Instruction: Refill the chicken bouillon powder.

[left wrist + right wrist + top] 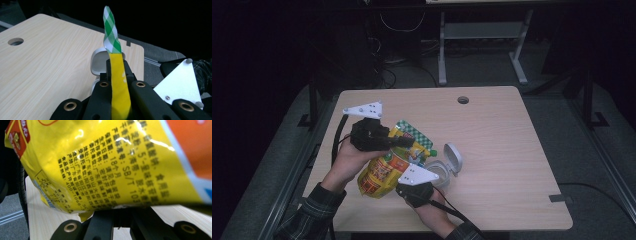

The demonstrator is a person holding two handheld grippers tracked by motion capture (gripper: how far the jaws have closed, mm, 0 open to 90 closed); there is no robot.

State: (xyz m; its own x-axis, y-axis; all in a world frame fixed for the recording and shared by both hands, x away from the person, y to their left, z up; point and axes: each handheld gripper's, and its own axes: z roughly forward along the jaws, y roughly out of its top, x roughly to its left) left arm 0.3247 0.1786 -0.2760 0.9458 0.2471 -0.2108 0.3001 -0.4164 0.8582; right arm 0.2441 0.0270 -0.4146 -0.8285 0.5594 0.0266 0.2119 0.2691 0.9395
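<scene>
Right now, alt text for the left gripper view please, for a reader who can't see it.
The left tongs, two black jaws, are shut on the flat yellow edge of a snack bag with a green-and-white checked top strip that stands upright between them. Behind it an open white plastic container sits on the light wooden table, which has a round cable hole at far left.

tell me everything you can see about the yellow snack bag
The yellow snack bag is a glossy, crinkled foil-like pouch, mostly yellow with red and orange print, a green-and-white checked top band and lines of small black text on its back. It is held off the table, tilted, top end pointing away from the person. The left gripper is shut on its flat upper edge, and the right gripper is shut on its bottom seam. A white open-lidded container sits just beside it.
</scene>
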